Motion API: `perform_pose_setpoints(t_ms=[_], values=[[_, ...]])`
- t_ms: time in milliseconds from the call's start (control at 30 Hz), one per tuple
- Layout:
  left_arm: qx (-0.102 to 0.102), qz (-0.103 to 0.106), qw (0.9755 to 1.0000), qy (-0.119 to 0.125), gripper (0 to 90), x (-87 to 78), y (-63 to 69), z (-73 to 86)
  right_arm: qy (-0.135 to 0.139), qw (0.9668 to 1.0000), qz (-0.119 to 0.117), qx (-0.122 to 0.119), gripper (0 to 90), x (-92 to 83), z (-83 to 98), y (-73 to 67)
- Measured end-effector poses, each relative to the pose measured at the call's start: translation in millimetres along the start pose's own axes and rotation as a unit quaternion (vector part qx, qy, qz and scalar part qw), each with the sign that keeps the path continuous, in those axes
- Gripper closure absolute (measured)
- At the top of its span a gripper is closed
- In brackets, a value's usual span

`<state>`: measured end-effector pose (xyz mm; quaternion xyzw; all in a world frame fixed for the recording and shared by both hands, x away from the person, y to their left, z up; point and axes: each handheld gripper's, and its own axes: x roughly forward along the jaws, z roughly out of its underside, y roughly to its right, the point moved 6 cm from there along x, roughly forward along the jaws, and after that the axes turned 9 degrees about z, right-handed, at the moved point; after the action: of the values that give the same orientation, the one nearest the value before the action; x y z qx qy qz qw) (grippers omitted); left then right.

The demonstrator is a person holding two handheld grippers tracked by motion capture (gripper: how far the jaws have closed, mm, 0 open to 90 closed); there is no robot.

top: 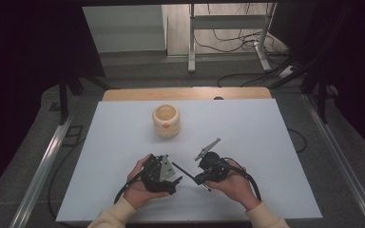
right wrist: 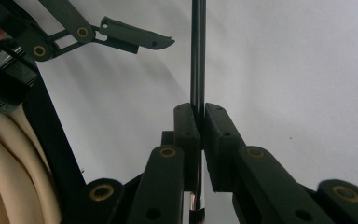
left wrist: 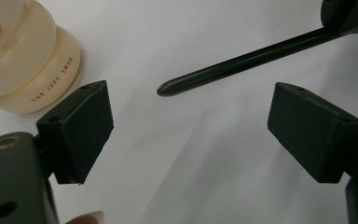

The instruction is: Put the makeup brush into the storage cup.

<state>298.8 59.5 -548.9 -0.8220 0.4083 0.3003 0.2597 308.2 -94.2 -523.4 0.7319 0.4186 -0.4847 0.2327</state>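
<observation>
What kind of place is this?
Probably a lab data-collection rig: a white table flanked by aluminium rails, loose cables on the floor, and handheld grippers, the right gripper clamping a black rod.

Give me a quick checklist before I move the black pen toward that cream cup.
1. Right claw clamped on the black pen: ok, jaws pressed against its barrel.
2. Left claw free: ok, jaws wide apart with nothing between them.
3. Pen tip clear of the left claw: ok, it points into the gap, touching neither jaw.
4. Cream cup upright on the white table: ok.
5. Cup's opening free: cannot tell, the inside is too small to read.
</observation>
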Motion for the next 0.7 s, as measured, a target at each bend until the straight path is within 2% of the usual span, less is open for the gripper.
perform_pose_setpoints(t_ms=[300,467,667,700], values=[[0.003,0.001,1.0000,-0.001,14.4,3.4,0.5,-1.5,-0.002,1.0000,-0.004,-0.002,83.5,1.4,0.0,-0.7],[0.016,0.007,0.9998,-0.006,14.8,5.9,2.3,-3.6,-0.005,0.9999,-0.008,-0.006,83.4,2.0,0.0,-2.9],[0.021,0.013,0.9997,-0.005,17.1,8.0,4.5,-4.6,-0.007,0.9998,-0.012,-0.012,83.4,1.5,-0.4,-5.0],[0.028,0.015,0.9995,-0.009,18.8,8.2,4.7,-4.7,-0.008,0.9997,-0.015,-0.015,83.4,1.6,-0.3,-5.7]])
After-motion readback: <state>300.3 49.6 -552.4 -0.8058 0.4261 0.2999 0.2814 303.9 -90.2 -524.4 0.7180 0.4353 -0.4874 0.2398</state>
